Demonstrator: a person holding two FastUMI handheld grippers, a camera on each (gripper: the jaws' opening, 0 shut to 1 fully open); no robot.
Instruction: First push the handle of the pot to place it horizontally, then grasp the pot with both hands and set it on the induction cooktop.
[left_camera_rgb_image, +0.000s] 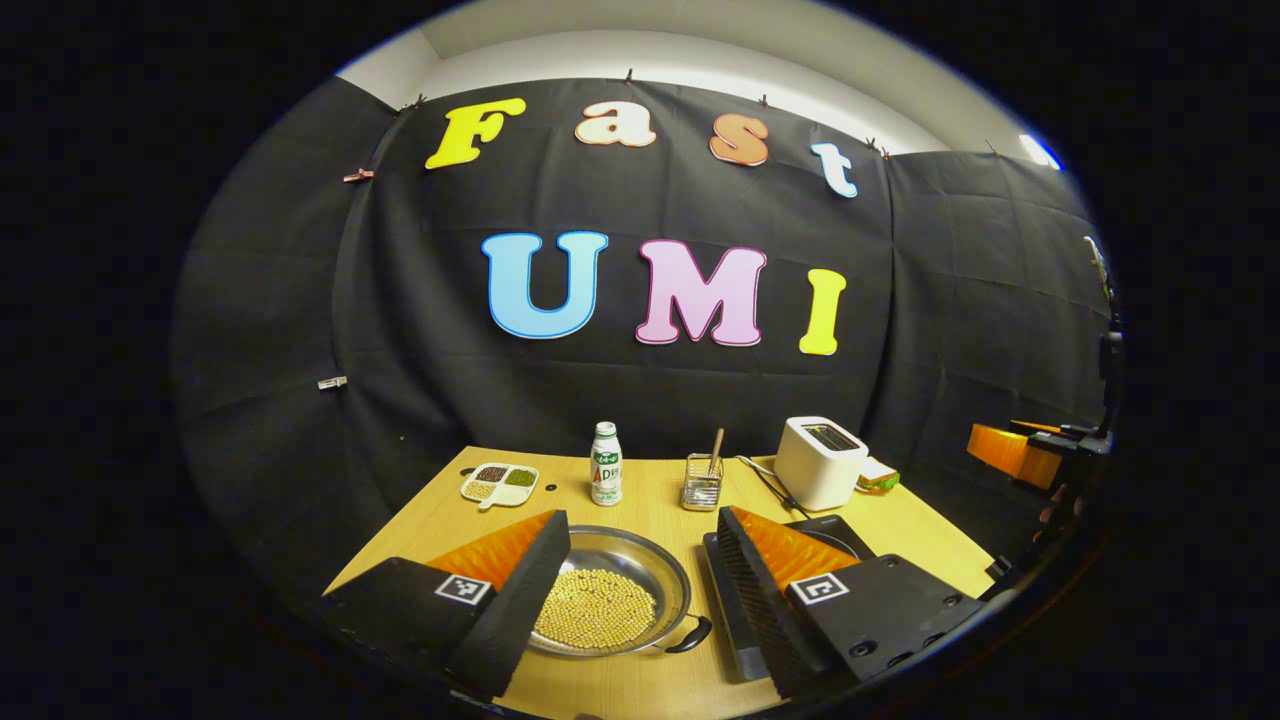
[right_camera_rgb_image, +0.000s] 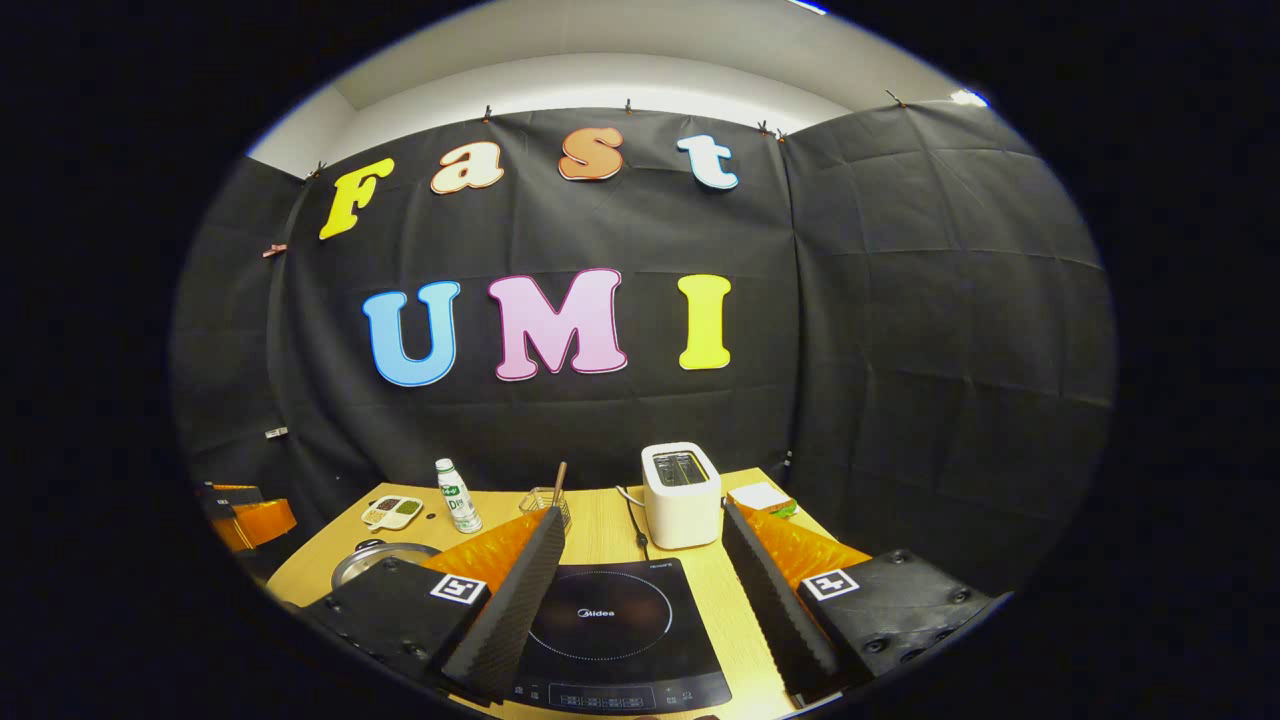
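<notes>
- The pot (left_camera_rgb_image: 610, 590), a shallow steel pan holding pale beans, sits low in the middle of the left gripper view, on the wooden surface (left_camera_rgb_image: 650, 500); its rim also peeks in at the lower left of the right gripper view.
- Its small black handle (left_camera_rgb_image: 692, 635) points toward the lower right of that frame, so I judge the first step, pushing the handle level, is not yet done.
- The left tool (left_camera_rgb_image: 640, 575) hangs above the pot with its fingers spread wide, holding nothing.
- The right tool (right_camera_rgb_image: 640, 590) hovers over the induction cooktop (right_camera_rgb_image: 615, 625), also wide apart and empty.
- The next move seems to call for one tool dropping beside the handle and nudging it sideways, then both taking the rim.
- Along the back edge stand a divided dish (left_camera_rgb_image: 500, 483), a bottle (left_camera_rgb_image: 606, 463), a wire holder with a stick (left_camera_rgb_image: 703, 482) and a white toaster (left_camera_rgb_image: 820, 460) with a cord trailing toward the cooktop.
- None of these lie between pot and cooktop; the beans could spill if the pot tilts.
</notes>
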